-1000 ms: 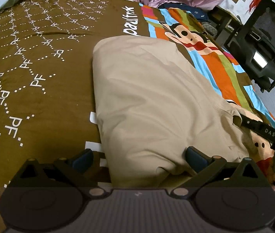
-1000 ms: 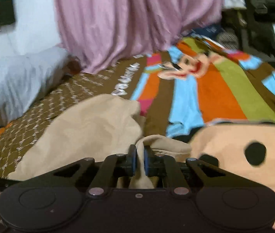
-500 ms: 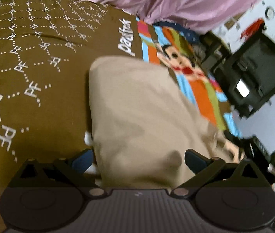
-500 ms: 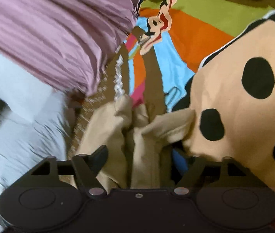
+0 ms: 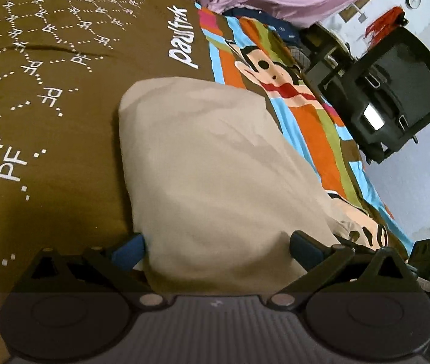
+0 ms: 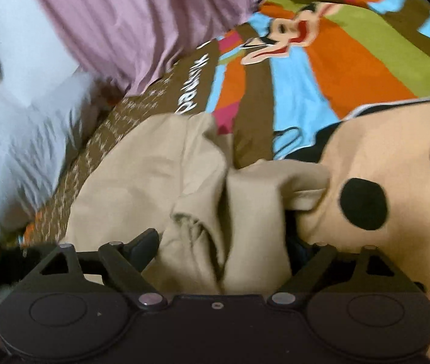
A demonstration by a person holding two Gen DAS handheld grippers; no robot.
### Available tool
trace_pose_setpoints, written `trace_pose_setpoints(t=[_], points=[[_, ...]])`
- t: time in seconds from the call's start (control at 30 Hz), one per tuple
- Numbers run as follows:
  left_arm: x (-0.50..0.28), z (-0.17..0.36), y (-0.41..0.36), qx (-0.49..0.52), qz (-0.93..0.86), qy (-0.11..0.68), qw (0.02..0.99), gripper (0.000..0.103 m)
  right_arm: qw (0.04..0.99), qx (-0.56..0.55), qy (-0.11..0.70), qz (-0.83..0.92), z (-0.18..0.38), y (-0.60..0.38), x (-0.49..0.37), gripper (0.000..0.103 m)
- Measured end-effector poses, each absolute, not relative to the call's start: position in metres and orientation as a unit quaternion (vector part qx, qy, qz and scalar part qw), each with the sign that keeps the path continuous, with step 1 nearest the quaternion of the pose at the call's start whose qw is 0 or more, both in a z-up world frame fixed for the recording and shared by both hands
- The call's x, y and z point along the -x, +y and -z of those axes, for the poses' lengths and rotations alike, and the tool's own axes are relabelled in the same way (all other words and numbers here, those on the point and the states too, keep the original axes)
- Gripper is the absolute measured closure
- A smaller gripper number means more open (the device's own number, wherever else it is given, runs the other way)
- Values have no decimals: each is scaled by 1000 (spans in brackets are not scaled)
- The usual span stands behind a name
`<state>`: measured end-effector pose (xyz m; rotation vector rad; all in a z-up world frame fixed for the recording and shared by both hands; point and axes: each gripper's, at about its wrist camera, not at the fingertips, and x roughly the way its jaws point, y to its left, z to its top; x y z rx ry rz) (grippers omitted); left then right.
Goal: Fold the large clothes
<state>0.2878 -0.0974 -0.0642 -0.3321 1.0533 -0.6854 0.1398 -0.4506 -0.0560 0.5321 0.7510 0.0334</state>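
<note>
- Fingers [image 5: 128, 250] of the left gripper [image 5: 218, 248] spread wide, flanking the beige garment [image 5: 215, 176] at lower centre.
- Right gripper [image 6: 224, 248] fingers [image 6: 145, 244] likewise spread around bunched garment folds on the bed [image 5: 48, 91].

Indoor light is dim and warm; the left wrist view is fairly sharp at centre, with a soft shadow on the bedspread [image 5: 48, 157] at seven o'clock beside the beige garment [image 5: 215, 176]; a small screen [image 5: 373, 117] at three o'clock glares white; fisheye curvature bends the edges and blackens the corners; the right wrist view is motion-blurred, worst at nine o'clock where the pale pillow [image 6: 24, 151] smears; the curtain [image 6: 142, 21] looks soft.
</note>
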Motion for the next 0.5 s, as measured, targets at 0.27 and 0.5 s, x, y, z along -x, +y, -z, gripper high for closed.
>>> trace_pose_setpoints(t=[0.27, 0.5], points=[[-289, 63, -101, 139, 321, 499, 793, 0, 900, -240, 362, -31, 63, -441, -143, 29], [-287, 62, -102, 143, 312, 502, 794, 0, 905, -233, 355, -25, 64, -438, -141, 31]])
